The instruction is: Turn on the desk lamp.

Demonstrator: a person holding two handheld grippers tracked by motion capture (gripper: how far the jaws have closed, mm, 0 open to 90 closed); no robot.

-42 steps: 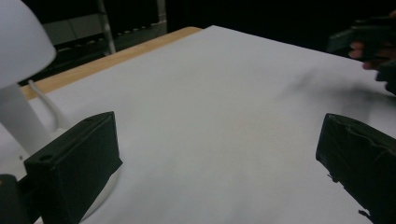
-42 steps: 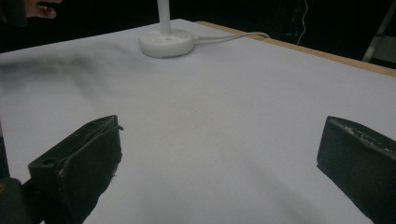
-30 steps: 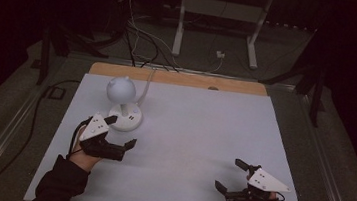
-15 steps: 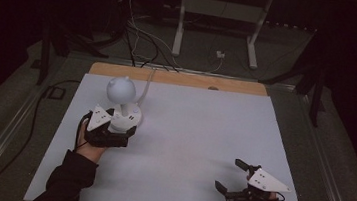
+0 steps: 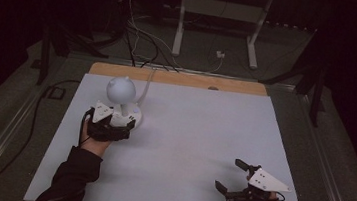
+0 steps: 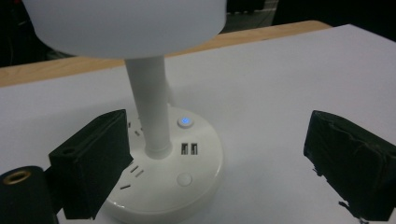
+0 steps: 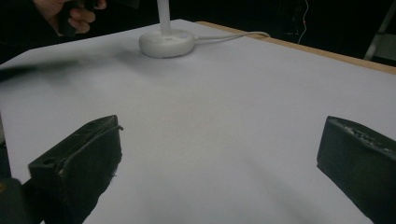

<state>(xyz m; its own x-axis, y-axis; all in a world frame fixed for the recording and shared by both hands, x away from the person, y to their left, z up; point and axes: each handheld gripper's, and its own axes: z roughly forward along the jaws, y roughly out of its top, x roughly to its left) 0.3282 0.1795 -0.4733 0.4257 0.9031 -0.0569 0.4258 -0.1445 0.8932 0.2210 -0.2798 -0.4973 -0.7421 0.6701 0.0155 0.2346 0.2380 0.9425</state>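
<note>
A white desk lamp (image 5: 120,90) with a round head stands at the table's far left. Its round base (image 6: 173,179) carries sockets, two USB ports and a blue-lit button (image 6: 185,122). My left gripper (image 5: 122,125) sits low at that base, open. In the left gripper view its jaws (image 6: 219,168) straddle the base and the stem (image 6: 152,107): the left jaw overlaps the base's edge and the right jaw stands well clear of it. The jaws have just been closing a little, and no pad presses on the lamp. My right gripper (image 5: 230,174) rests open near the front right, nothing between its jaws (image 7: 219,158).
The white tabletop (image 5: 203,128) ends in a wooden strip (image 5: 179,78) at the far edge. The lamp's cord (image 5: 145,84) runs back over that edge to loose cables on the floor. A metal stand (image 5: 214,29) rises behind the table.
My left hand has moved forward and to the right, up to the lamp's base, and dropped a little. The right gripper has stayed put.
</note>
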